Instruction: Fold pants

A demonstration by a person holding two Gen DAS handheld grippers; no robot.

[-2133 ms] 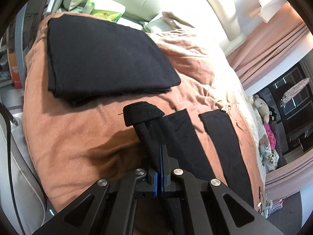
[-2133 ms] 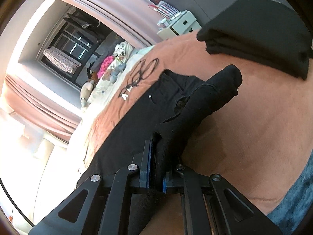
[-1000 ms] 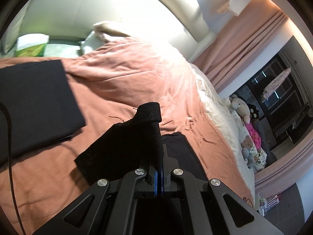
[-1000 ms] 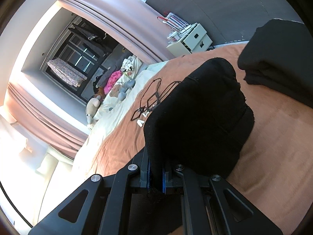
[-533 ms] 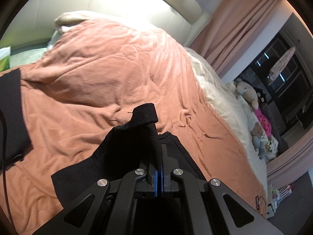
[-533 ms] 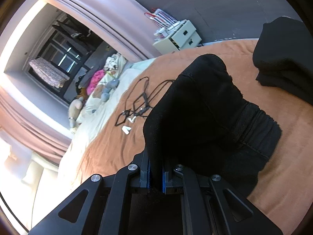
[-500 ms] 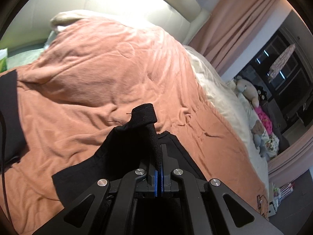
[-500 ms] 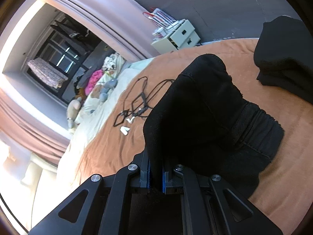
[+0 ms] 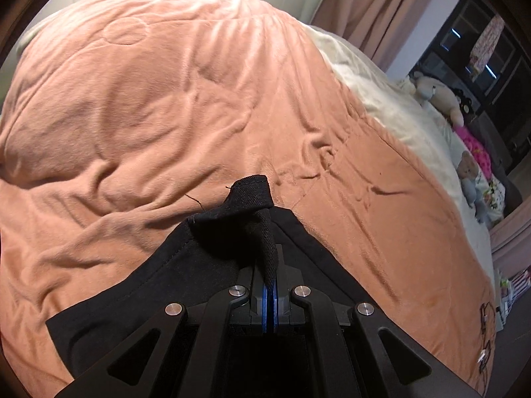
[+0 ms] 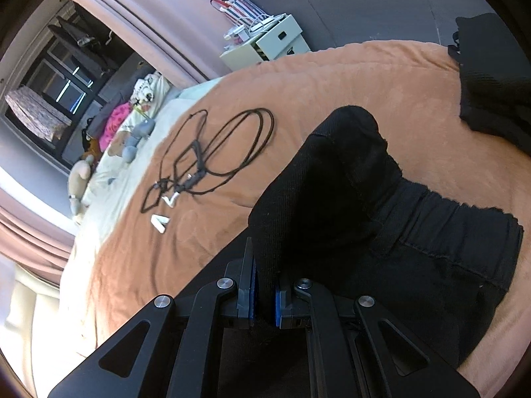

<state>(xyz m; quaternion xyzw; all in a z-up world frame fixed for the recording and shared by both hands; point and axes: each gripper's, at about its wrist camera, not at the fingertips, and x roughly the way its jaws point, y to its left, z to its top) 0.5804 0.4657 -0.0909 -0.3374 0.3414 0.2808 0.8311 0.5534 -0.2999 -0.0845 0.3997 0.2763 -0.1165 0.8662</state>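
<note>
The black cotton pants (image 9: 139, 285) lie spread on the orange bedspread, one corner bunched up in a peak, the gathered elastic waistband (image 10: 464, 229) flat alongside.

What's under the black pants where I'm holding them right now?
The black pants lie on the orange blanket, which shows around them. The left gripper and right gripper each pinch a raised fold. Whatever lies beneath the cloth itself is covered.
</note>
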